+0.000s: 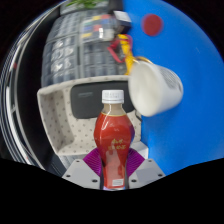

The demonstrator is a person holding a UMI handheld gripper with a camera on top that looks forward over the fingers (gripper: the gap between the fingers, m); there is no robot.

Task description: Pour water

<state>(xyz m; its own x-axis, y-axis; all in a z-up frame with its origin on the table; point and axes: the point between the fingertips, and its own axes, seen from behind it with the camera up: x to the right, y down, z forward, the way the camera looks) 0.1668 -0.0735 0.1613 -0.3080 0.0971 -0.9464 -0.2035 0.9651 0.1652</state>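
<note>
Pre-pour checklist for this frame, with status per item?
1. Bottle between the jaws, purple pads at its base: ok.
2. Both pads pressing on it: cannot tell.
3. Bottle upright: ok.
4. White cap off for pouring: not ok, it is on.
5. White cup in view, beyond the bottle: ok.
6. Cup opening facing up: cannot tell.

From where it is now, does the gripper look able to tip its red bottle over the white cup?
Probably yes. The gripper is shut on the white-capped red plastic bottle, and the white cup sits just beyond and beside it with nothing visible between them.
</note>
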